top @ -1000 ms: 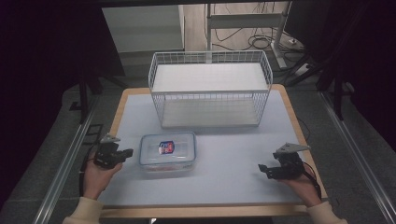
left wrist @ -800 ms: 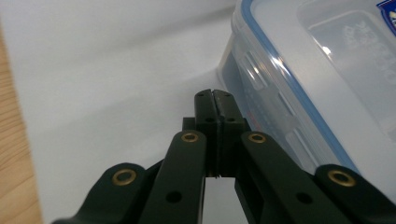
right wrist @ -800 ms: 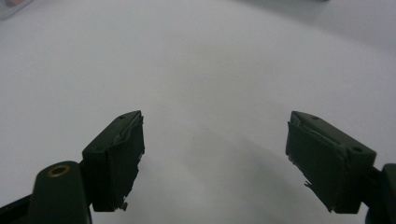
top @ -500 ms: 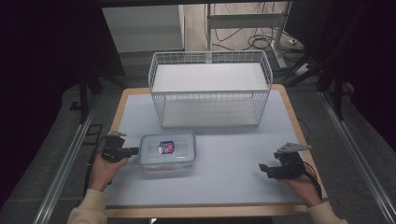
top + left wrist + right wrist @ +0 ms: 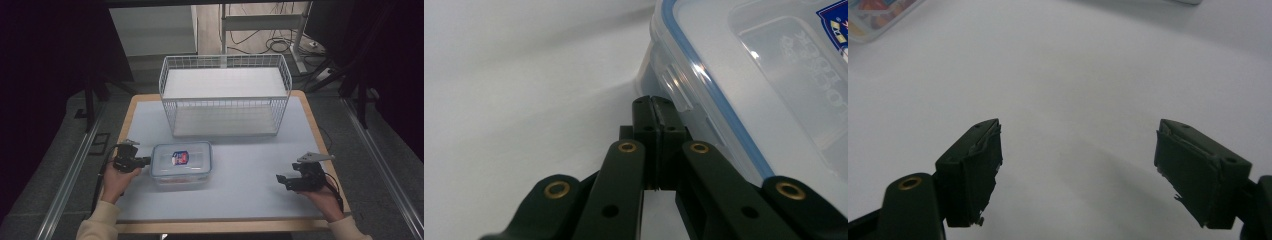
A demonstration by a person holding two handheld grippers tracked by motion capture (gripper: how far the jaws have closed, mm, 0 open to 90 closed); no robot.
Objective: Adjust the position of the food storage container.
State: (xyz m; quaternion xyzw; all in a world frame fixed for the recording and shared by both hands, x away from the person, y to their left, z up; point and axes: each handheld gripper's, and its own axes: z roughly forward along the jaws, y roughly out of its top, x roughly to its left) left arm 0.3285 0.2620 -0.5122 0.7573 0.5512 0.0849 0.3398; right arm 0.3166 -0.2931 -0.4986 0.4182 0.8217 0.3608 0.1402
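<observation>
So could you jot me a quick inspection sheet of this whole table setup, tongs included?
Surface: pale table with a wooden edge, bare around the items.
Job's things: clear lidded container with a blue seal and a sticker, lid on.
Clutter: empty white wire basket at the far side.
Grippers: left tongs shut, tips at the container's side latch; right tongs open over bare table, apart from the container.
Cables: one trails from each of the tongs; more lie on the floor beyond.
Surroundings: dark, with metal rails along both sides.
</observation>
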